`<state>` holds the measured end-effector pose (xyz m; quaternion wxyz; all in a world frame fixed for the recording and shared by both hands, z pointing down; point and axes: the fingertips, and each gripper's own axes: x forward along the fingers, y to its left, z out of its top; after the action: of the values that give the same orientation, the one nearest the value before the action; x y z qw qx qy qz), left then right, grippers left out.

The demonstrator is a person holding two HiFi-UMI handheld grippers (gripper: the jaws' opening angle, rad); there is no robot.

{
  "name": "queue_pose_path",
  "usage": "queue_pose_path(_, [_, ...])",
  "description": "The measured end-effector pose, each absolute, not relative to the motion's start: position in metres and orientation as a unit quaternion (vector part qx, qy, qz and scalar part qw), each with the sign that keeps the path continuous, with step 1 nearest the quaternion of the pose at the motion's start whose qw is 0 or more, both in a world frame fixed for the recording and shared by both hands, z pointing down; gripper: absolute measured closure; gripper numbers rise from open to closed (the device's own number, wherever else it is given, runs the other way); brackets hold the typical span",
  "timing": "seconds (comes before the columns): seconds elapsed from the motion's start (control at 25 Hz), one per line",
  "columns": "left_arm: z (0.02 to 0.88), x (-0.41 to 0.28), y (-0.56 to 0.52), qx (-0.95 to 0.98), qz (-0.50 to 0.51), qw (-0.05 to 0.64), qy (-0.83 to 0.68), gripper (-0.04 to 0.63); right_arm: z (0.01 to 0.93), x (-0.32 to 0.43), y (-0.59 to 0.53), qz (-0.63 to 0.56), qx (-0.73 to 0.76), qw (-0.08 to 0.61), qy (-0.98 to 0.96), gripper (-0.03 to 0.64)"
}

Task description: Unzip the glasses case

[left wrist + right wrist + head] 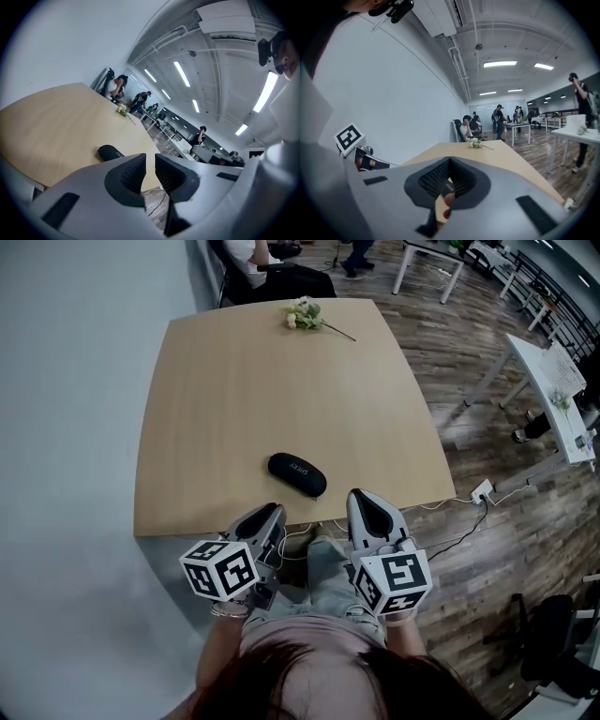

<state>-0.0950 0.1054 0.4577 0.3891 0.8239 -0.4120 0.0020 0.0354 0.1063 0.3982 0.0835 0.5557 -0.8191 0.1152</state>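
Left hand-held gripper [274, 510] slightly apart, right hand-held gripper [360, 494] together, I face the glasses case [297, 474]; next, reach and steady it.

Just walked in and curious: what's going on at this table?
A person holds a left tool and a right tool at the near edge of a wooden table. A black glasses case lies just ahead of them, untouched. Neither tool holds anything; the left one's jaws stand slightly apart.
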Motion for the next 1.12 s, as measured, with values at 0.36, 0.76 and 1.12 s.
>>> queue_pose_path(0.36, [0.504,-0.085,0.064,0.785,0.014,0.456,-0.420,0.508,0.401,0.043,0.053,0.117,0.539,0.091,-0.829,0.607])
queue_pose_path(0.76, [0.556,-0.081,0.033,0.722,0.002,0.530,-0.445,0.439,0.408,0.049,0.004,0.124,0.514,0.105,-0.842,0.607])
queue_pose_path(1.12, [0.610,-0.075,0.018,0.654,-0.013,0.612,-0.444,0.333,0.418,0.058,-0.028,0.127,0.499,0.115,-0.849,0.607])
